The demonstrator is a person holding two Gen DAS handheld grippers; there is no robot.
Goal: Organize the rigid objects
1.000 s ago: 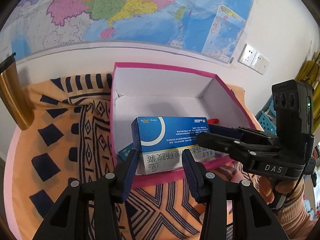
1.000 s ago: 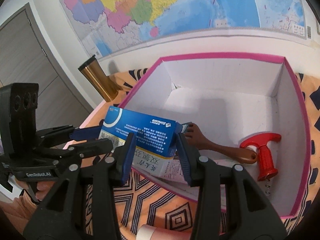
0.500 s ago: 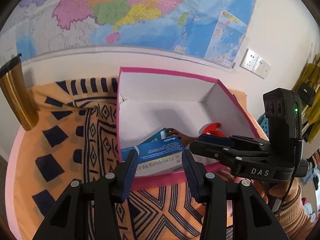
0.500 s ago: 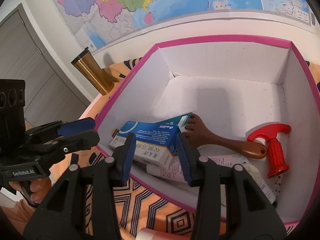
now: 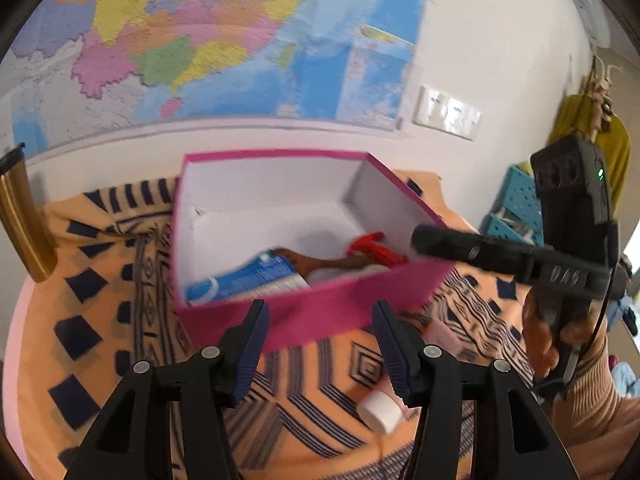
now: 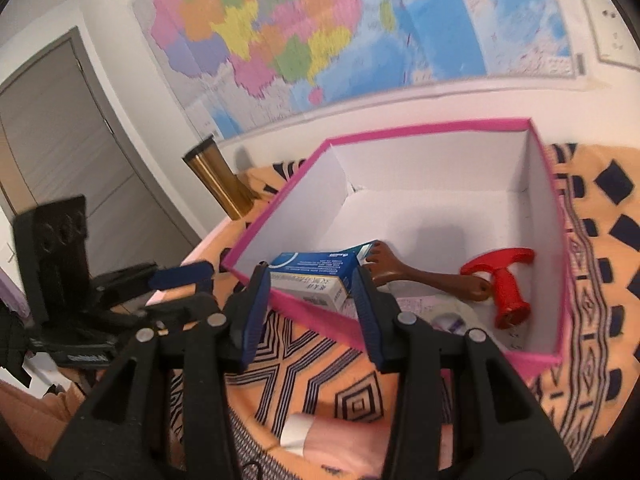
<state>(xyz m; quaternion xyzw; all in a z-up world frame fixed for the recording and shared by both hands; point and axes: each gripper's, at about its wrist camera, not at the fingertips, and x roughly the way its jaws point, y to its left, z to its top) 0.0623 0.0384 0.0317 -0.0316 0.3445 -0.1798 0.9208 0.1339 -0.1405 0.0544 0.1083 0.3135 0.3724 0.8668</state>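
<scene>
A: Where's the blue carton [image 6: 316,270]?
B: Inside the pink box [image 5: 320,312], near its front wall, lying at a tilt on a white carton [image 6: 320,290]. Neither gripper touches it.
A: Left gripper [image 5: 320,344]?
B: Jaws have just been opening and stand moderately apart, nothing between them. It sits in front of the box, over the patterned cloth [image 5: 100,320] on the bench.
A: Right gripper [image 6: 310,308]?
B: Jaws partly apart, nothing held. In the right wrist view the blue carton shows through the gap, but it lies behind the box's front wall, clear of the pads. In the left wrist view the right gripper [image 5: 420,236] shows side-on over the box's right front corner, with a hand [image 5: 548,332] on its grip.
A: Anything else in the box?
B: A red corkscrew [image 6: 504,288] by the right wall and a brown wooden tool [image 6: 424,278] lying between it and the cartons, its forked end touching the blue carton. Some pale packets beneath, too blurred to tell.
A: Outside the box?
B: A pink tube with a white cap [image 5: 380,408] on the cloth just in front of the box, by the left gripper's right finger. A gold tumbler [image 5: 24,224] upright at the left edge of the bench. A map [image 6: 320,32] on the wall behind.
</scene>
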